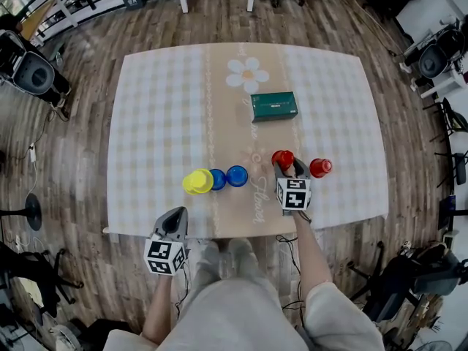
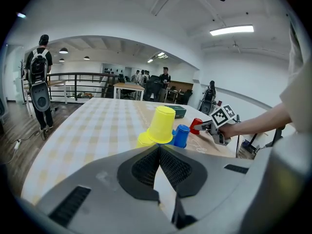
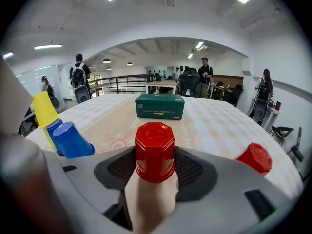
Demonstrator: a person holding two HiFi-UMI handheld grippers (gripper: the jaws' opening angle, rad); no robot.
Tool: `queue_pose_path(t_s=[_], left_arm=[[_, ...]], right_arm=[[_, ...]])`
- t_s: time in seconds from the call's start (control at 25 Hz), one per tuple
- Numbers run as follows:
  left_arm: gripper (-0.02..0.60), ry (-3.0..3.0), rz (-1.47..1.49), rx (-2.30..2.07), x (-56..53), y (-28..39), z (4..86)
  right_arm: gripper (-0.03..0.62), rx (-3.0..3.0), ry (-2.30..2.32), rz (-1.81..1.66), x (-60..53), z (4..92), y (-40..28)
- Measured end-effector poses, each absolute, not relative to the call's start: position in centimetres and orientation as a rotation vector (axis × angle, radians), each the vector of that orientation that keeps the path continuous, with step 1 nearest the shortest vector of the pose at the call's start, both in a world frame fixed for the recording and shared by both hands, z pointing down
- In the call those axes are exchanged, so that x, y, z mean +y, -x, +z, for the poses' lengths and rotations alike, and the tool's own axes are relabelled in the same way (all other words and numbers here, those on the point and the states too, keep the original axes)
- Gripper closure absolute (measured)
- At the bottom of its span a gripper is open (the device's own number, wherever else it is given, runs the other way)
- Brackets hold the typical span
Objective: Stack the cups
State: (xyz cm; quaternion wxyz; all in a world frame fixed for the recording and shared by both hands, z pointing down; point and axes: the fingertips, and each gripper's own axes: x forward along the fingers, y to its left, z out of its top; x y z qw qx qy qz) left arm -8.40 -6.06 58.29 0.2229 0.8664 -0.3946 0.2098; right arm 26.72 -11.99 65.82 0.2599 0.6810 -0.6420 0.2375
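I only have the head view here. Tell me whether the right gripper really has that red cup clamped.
Observer: Yes. In the right gripper view the right gripper is closed against both sides of the upside-down red cup.
Operator: Now report the left gripper's jaws.
Observer: The left gripper view shows the left gripper shut, with nothing between its jaws.
Operator: Describe the yellow cup from the side.
Observer: The yellow cup is bottom-up and tilted, with a second yellow piece at its base.
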Motion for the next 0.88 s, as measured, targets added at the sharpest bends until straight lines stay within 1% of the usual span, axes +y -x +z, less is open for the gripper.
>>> queue_pose_path(t_s=[0.32,0.64,0.88], left_arm=[[0.569,-2.396,0.572,-1.087,-6.0,8.4,58.2],[0.569,-2.401,0.55,-1.078,-5.8,7.7,58.3],[0.569,-2.395,0.534,-1.084,-6.1,9.4,58.1]], right_arm=[[0.356,-1.805,-1.829,0.59,-11.1,62.4,-25.0],[0.358,-1.872,-1.745,0.549,-8.4,58.7,-21.2],[0.359,-1.904,-1.693,0.506,-8.2,56.0,-16.9]])
